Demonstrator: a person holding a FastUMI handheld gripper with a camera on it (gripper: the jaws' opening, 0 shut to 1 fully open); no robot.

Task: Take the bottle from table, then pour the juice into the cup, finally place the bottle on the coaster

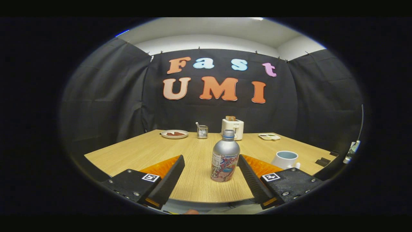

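Silver bottle [225, 157] stands between spread hand-held gripper [211, 164] fingers, cup [285, 159] beside.

I work in a staged recording booth, black cloth walls [106, 96] hung by clips around a wooden table [145, 151]. Behind the toaster [232, 128] hangs the cloth; left of it sit a plate [174, 134] and a metal rack [202, 131], kitchen props.
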